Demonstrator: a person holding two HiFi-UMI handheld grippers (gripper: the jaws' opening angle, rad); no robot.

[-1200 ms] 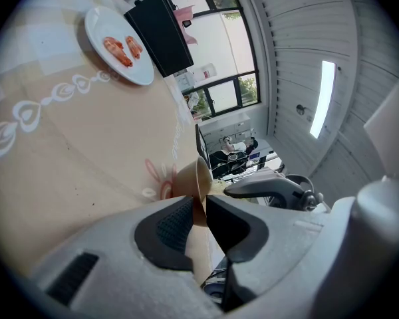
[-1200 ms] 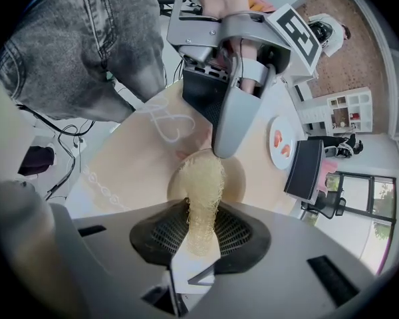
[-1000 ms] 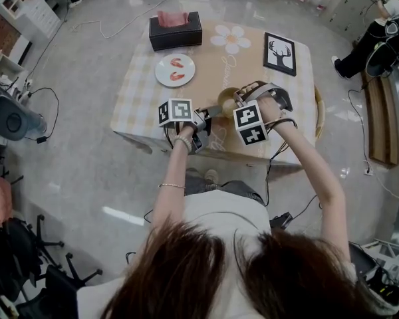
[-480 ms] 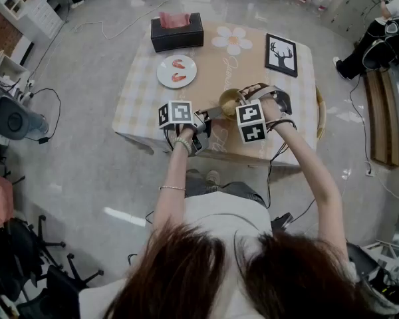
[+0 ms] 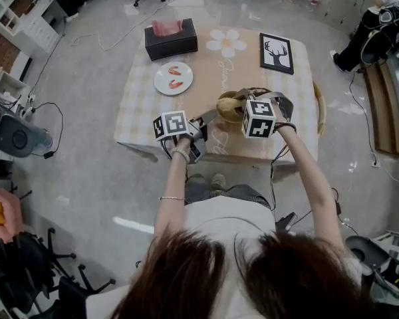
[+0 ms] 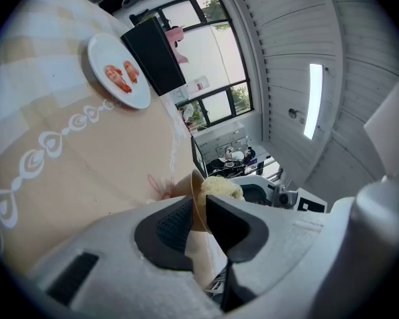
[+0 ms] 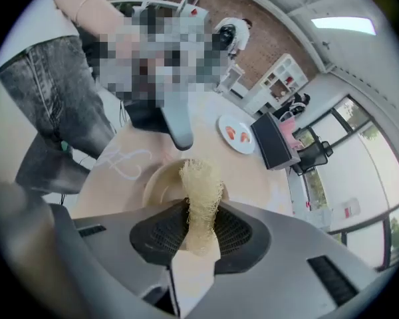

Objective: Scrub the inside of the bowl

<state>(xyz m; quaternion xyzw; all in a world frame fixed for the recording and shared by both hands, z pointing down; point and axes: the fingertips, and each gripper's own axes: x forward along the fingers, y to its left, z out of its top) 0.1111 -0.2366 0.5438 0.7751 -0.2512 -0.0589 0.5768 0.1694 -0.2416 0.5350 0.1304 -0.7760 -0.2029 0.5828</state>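
On the tabletop (image 5: 209,78), close to the edge nearest us, the bowl (image 5: 227,108) is sitting, and we are holding it steady. Our left gripper (image 6: 198,219) is pinching the side of the bowl. One jaw is pressing on the outside and the other is pressing on the inside, so the jaws are closed on the rim. Our right gripper (image 7: 199,234) is squeezing a pale, stringy scrubber (image 7: 201,185) tight between its jaws. The loose end of the scrubber is poking down over the inside of the bowl. We are guessing it is touching the inside, but we are not seeing that clearly enough to be sure.

So we are thinking the scrubbing is going on right now, with both things we need already in our grip. We are not seeing any dirt or foam in the bowl, so we are not able to say how much of the inside is clean. Rubbing all the way round the inside is looking like the part left to do.

Farther back, a white plate (image 5: 173,78) is lying well apart from the bowl, and we are not touching it.
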